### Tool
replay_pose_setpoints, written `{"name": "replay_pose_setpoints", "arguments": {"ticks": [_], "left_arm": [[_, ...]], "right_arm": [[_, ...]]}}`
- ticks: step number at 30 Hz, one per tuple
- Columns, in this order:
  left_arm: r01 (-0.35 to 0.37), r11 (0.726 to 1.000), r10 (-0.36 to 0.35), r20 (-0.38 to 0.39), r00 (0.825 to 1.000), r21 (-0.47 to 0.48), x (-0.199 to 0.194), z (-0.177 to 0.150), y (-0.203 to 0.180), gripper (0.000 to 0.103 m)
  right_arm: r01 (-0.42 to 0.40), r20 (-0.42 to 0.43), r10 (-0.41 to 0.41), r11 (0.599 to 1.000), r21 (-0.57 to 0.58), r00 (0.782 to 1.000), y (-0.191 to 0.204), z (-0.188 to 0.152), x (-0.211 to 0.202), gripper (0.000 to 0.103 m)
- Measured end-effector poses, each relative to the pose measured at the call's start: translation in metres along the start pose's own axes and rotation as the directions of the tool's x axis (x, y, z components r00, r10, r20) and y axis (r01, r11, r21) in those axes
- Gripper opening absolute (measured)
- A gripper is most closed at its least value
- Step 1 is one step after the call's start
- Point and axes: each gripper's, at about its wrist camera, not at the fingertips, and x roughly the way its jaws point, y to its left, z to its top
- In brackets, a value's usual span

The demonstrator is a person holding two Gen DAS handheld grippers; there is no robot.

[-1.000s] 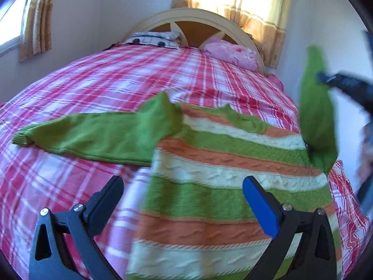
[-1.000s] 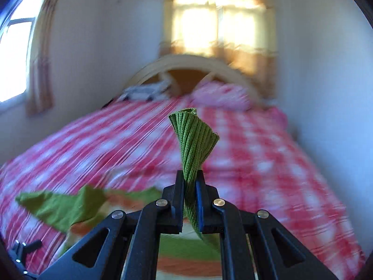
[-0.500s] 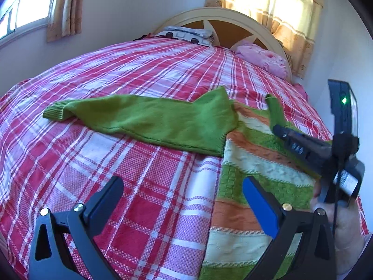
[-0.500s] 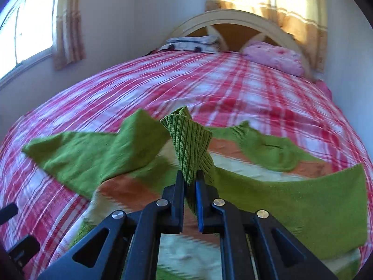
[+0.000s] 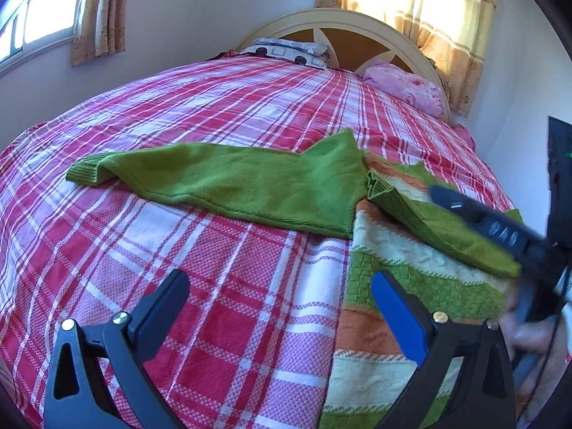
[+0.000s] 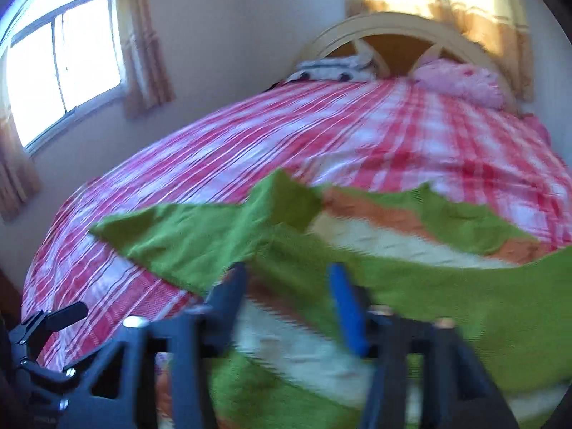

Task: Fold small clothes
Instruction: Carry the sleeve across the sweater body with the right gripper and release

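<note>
Bedroom with curtained windows; a bed [image 5: 221, 114] under a red-and-white plaid cover carries the work, its headboard and pillows at the far end. Striped sweater [image 5: 389, 325] in green, orange and cream lies flat at the near right of the bed. Its left sleeve [image 5: 228, 182] stretches out to the left across the plaid; its right sleeve [image 5: 439, 225] is laid slantwise over the chest, cuff near the collar. Left tongs [image 5: 279, 307] hover spread and empty above the cover, just left of the sweater's hem edge. Right tongs [image 6: 289, 296] are spread, nothing between them, poised over the folded sleeve; that view is motion-blurred. Judgement: the step in hand is folding the sleeves inward, one done and one outstanding. To do it well, the left tongs should take the outstretched sleeve at its cuff, lift only enough to clear the cover, carry it across the chest and lay it flat without dragging the body off line. Against the frame half a second ago, the right tongs were pinching the cuff upright; they have since released it and the sleeve lies down. Left tongs remain spread as before.
</note>
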Motion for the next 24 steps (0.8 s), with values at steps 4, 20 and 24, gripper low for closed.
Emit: {"name": "replay_pose_setpoints", "arguments": {"ticks": [4, 20, 24], "left_arm": [[0.036, 0.999, -0.036, 0.013, 0.999, 0.023, 0.004, 0.011, -0.018, 0.103], [-0.136, 0.972, 0.152, -0.068, 0.986, 0.191, 0.109, 0.042, -0.113, 0.103], [-0.074, 0.993, 0.087, -0.137, 0.987, 0.096, 0.117, 0.04, -0.092, 0.103]], "right_arm": [[0.168, 0.008, -0.17, 0.982, 0.087, 0.985, -0.065, 0.008, -0.016, 0.017], [0.293, -0.102, -0.295, 0.73, 0.617, 0.95, -0.311, -0.05, -0.061, 0.003], [0.359, -0.054, -0.375, 0.822, 0.442, 0.925, -0.265, -0.031, -0.073, 0.004]]}}
